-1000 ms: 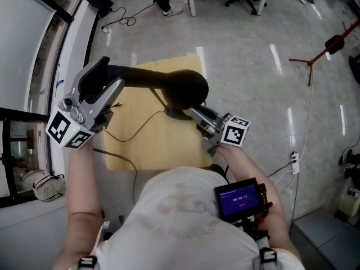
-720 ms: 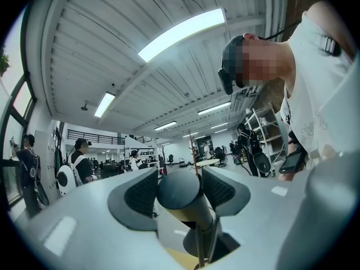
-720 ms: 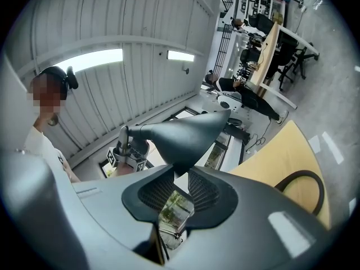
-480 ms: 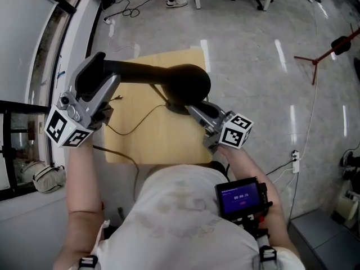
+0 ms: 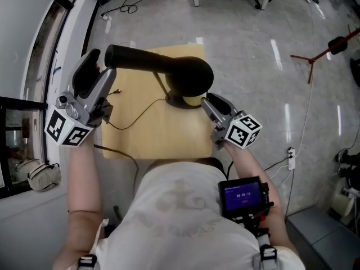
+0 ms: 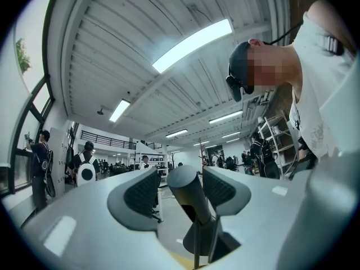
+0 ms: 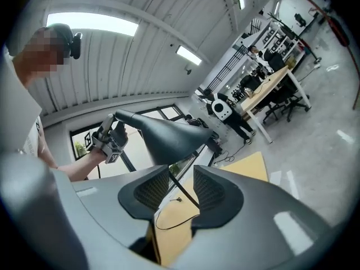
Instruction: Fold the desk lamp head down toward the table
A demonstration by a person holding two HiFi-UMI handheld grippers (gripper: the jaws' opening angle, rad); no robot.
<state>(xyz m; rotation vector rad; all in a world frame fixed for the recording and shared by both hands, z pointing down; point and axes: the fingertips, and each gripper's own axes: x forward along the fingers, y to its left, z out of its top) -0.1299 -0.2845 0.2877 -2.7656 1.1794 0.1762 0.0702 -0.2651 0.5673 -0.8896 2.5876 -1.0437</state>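
Observation:
A black desk lamp stands on a small yellow table [image 5: 140, 142]. Its round head [image 5: 191, 76] hangs over its base [image 5: 183, 101], and its arm [image 5: 138, 62] runs left. My left gripper [image 5: 94, 67] is at the arm's left end. In the left gripper view the rounded end [image 6: 184, 180] sits between the pads with a gap on its left side, so the left gripper [image 6: 180, 187] is open. My right gripper [image 5: 209, 101] is just right of the base, its jaws opening with nothing between them [image 7: 181, 187]; the lamp head [image 7: 169, 136] is beyond them.
The lamp's thin cord [image 5: 135, 121] loops across the tabletop. A window frame runs along the left, with a bag [image 5: 42, 176] on the floor below. A red stand [image 5: 320, 52] and cables [image 5: 121, 7] are on the floor farther off. A small screen [image 5: 242, 196] hangs at my chest.
The right gripper has let go at the lamp's base, opened and drawn back to the right. The lamp arm's left end now shows beside the left gripper's fingers.

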